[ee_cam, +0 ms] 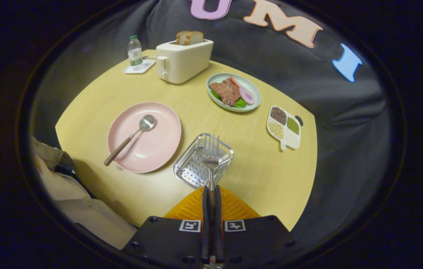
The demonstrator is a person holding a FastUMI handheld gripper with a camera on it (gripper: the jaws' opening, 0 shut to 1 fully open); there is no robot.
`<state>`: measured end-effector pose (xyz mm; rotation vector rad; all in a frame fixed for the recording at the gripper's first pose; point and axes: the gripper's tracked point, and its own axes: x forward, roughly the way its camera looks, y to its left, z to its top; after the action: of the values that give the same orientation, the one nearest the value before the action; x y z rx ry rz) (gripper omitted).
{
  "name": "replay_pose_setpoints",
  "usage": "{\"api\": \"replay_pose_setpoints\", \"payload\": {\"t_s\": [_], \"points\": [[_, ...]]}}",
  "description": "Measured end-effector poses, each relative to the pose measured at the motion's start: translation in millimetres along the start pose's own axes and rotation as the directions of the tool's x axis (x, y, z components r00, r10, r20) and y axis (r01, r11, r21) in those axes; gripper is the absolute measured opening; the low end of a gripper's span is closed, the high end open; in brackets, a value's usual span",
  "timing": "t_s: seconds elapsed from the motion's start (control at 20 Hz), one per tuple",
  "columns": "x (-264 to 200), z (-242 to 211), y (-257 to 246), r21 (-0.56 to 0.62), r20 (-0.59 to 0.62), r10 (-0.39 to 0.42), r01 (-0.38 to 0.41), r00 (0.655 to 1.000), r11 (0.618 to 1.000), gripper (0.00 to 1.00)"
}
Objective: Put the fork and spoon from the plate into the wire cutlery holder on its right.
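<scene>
Fork [211, 158]: being pinched by its handle between the two fingers, sticking out ahead of them, tines pointing away, head hanging over the wire holder.
Hand-held gripper [211, 194]: fingers pressed close together on the fork's handle, one on each side, pointing toward the far side of the worktop.
Wire holder [192, 173]: sitting on the worktop just ahead of the fingers, just beside the pink plate on its right; showing a perforated metal bottom and wire walls; cannot tell whether the fork is touching it.
Spoon [133, 136]: lying on the pink plate, bowl resting near the plate's middle, brown handle reaching over the near rim toward the sleeve.
Pink plate [162, 149]: resting on the worktop to the left of the fingers, carrying the spoon.
Worktop [263, 172]: pale yellow, rounded, carrying everything.
Toaster [183, 61]: cream, standing at the far side beyond the pink plate, two bread slices [189, 37] sticking up from its slots.
Water bottle [134, 51]: standing upright on a small white tray [142, 68], just left of the toaster.
Food plate [256, 99]: pale green, oval, lying beyond the holder and right of the toaster, holding meat slices, green leaves and a pink round slice.
Divided dish [293, 142]: white, lying right of the holder and well apart from it, compartments holding dark, green and pale grains.
Sleeve [80, 201]: light-coloured, showing to the left of the gripper, below the pink plate.
</scene>
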<state>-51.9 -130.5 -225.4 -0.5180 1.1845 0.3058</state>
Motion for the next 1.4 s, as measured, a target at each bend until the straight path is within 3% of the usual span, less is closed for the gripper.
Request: {"api": "replay_pose_setpoints", "payload": {"t_s": [0.4, 0.55, 0.7, 0.9, 1.1, 1.25, 1.4], "points": [[19.9, -6.4, 3.6, -0.032, -0.111, 0.056, -0.06, 0.992, 0.998, 0.09], [25.4, -0.5, 12.2, -0.028, -0.117, 0.105, -0.109, 0.988, 0.994, 0.14], [23.9, 10.0, 15.9, -0.031, -0.072, 0.101, -0.104, 0.992, 0.994, 0.37], [17.9, 22.5, 22.1, -0.022, 0.035, 0.065, -0.064, 0.997, 0.998, 0.6], [6.8, 50.6, 32.5, 0.126, 0.199, -0.014, -0.011, 0.98, 0.992, 0.83], [-3.2, 67.1, 58.0, 0.226, 0.306, -0.04, -0.032, 0.951, 0.974, 1.0], [-3.0, 68.2, 82.7, 0.252, 0.34, -0.06, -0.03, 0.939, 0.967, 1.0]]}}
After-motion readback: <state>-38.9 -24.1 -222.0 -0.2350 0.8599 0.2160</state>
